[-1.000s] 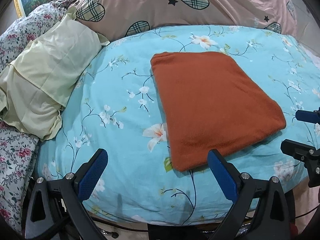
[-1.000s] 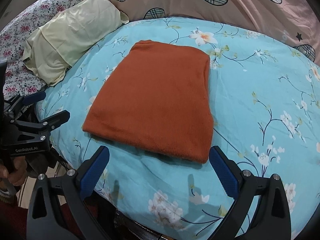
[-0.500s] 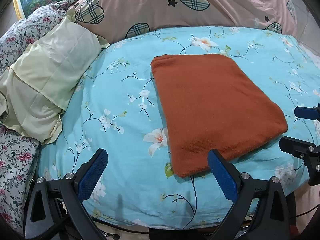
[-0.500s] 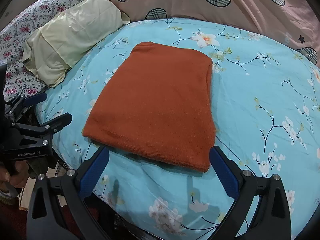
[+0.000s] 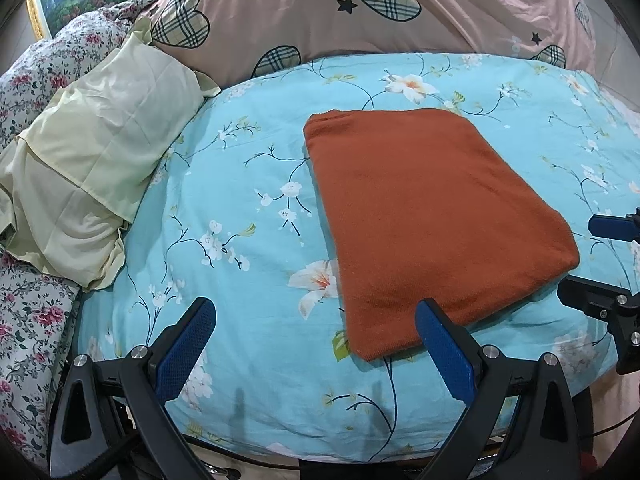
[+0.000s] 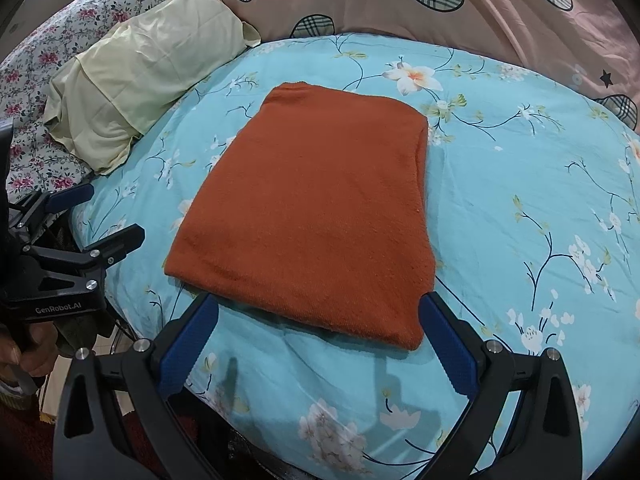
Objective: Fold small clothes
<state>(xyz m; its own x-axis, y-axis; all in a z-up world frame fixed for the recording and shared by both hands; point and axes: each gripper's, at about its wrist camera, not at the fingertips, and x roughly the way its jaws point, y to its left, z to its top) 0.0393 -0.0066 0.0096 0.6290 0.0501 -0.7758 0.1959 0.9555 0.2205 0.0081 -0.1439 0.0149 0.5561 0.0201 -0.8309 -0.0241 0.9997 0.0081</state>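
Just ahead of my right gripper point(image 6: 318, 344), jaws wide and empty, lies the folded orange garment point(image 6: 320, 216), long axis running away; left gripper point(image 5: 316, 344) likewise open, offset leftward.

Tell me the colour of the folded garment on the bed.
The folded garment is plain rust orange, clearest in the right wrist view.

bright even light; soft shadows; sharp; fisheye-bent, dark corners
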